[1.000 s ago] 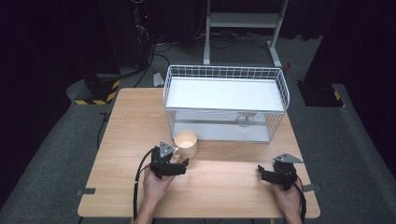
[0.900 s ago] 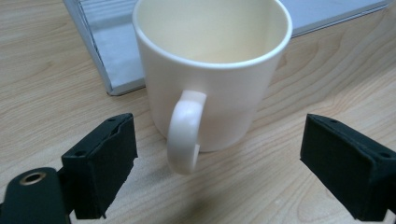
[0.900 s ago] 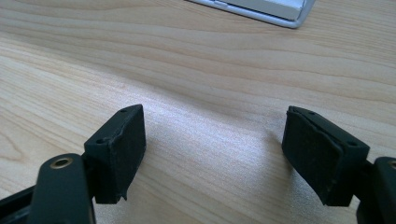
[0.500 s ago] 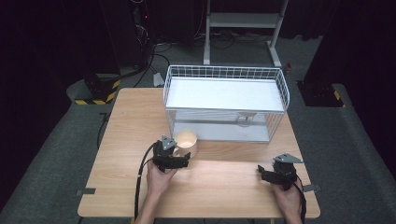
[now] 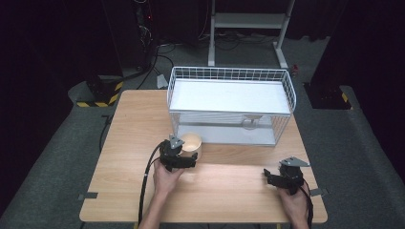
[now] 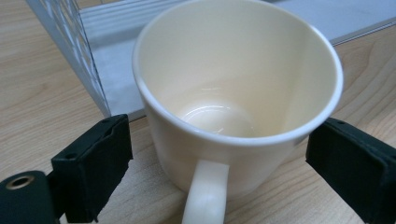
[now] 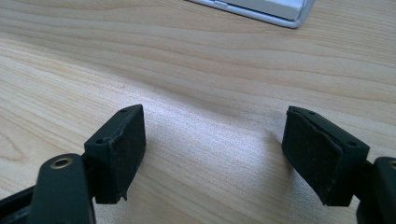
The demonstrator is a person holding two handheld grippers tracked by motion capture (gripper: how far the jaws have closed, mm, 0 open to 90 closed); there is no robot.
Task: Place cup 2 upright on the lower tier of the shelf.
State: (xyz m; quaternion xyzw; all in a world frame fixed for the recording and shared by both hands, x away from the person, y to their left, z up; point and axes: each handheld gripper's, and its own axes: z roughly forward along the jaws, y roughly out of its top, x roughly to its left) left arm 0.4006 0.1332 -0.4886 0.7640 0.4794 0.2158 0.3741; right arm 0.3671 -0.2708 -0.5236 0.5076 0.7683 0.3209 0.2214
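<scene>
An empty cream mug (image 5: 192, 142) stands upright on the wooden table (image 5: 129, 138), just in front of the white wire basket (image 5: 229, 70). In the left gripper view the mug (image 6: 233, 84) sits between the jaws with its handle (image 6: 205, 196) pointing back at the camera. My left gripper (image 6: 219, 158) is open, one pad on each side of the mug with a small gap to its wall. From above, the left gripper (image 5: 187, 157) reaches the mug from the near left. My right gripper (image 5: 268, 179) rests open near the front right, and its view shows the right gripper (image 7: 210, 149) with bare wood between the pads.
The basket's wire wall (image 6: 70, 32) and pale floor rise right behind the mug. A corner of the basket's base (image 7: 261, 7) lies ahead of the right gripper. Dark floor, cables and a white stand (image 5: 248, 21) surround the table.
My left gripper has moved forward and to the right, bringing its open jaws around the mug. The right gripper has stayed in place.
</scene>
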